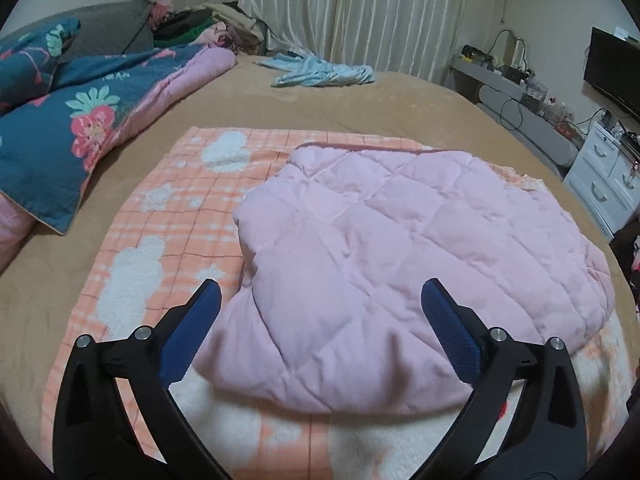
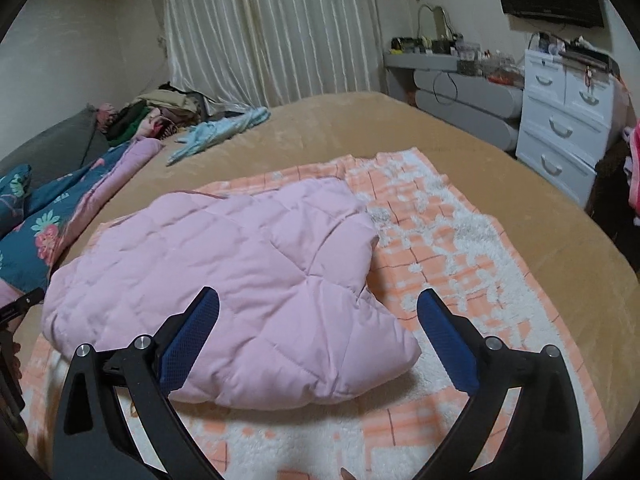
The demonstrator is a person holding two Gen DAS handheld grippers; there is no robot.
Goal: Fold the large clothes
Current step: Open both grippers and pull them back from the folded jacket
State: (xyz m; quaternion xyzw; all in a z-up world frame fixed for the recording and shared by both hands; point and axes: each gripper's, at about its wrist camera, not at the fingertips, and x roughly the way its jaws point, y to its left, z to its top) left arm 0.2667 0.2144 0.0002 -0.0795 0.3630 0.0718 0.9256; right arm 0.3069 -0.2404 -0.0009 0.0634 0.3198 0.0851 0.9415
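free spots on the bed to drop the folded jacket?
Bare tan bedspread between the orange checked blanket and the white drawers; also between that blanket and the blue garment. Crowded: floral duvet and clothes pile on the left. Pink jacket covers the blanket's middle.

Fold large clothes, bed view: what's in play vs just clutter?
In play:
pink quilted garment
orange plaid blanket under it
left gripper, open
right gripper, open

Lying about:
floral duvet
light blue garment
clothes pile
white drawers
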